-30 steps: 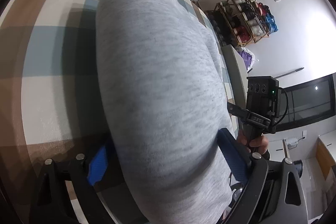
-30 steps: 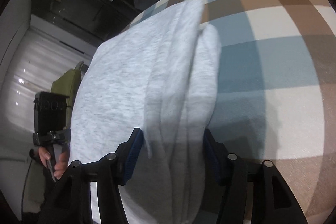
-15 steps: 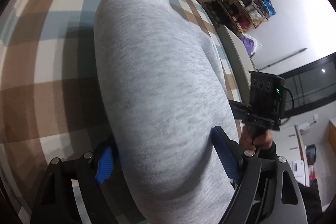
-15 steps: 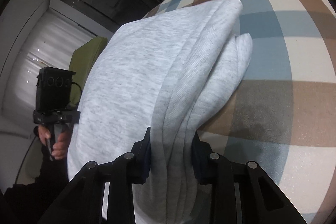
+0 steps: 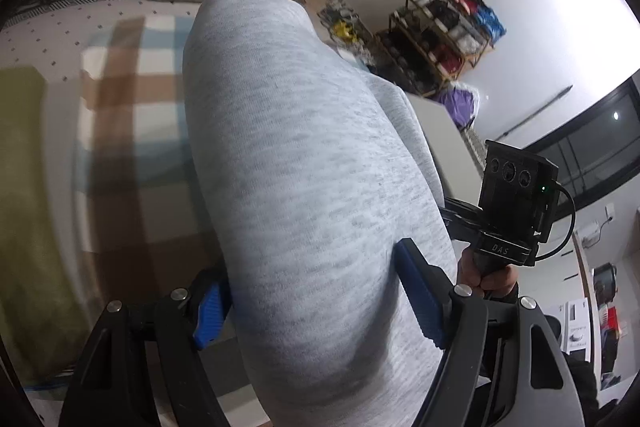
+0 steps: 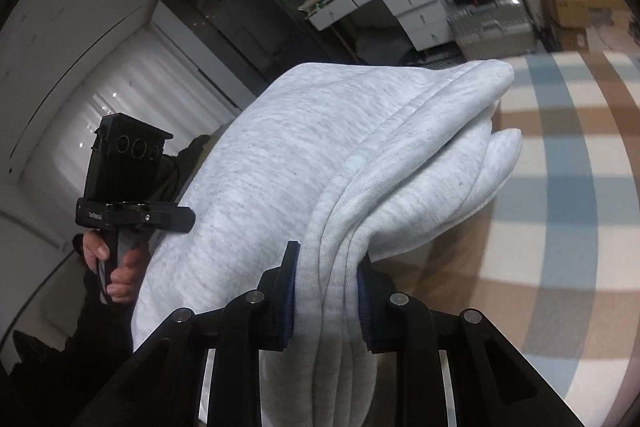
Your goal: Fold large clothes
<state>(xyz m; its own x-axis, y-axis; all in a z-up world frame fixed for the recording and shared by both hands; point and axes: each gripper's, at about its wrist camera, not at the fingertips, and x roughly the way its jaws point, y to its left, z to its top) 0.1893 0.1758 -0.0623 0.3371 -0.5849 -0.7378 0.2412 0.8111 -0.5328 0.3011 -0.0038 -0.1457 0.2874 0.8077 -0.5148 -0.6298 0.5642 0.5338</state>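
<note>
Since the earlier frame the grey garment (image 5: 304, 187) has risen off the checked surface (image 6: 560, 187); left hand-held gripper (image 5: 316, 299) and right hand-held gripper (image 6: 326, 287) each clamp one end, its length running between them

— What lies behind, past the fingers?
— A plaid-covered surface (image 6: 560, 187), white drawers (image 6: 416, 7), cardboard boxes (image 6: 564, 7).
— And rightward?
— A cluttered shelf rack (image 5: 448, 39) against a white wall (image 5: 540, 27), a dark window (image 5: 592, 155).
</note>
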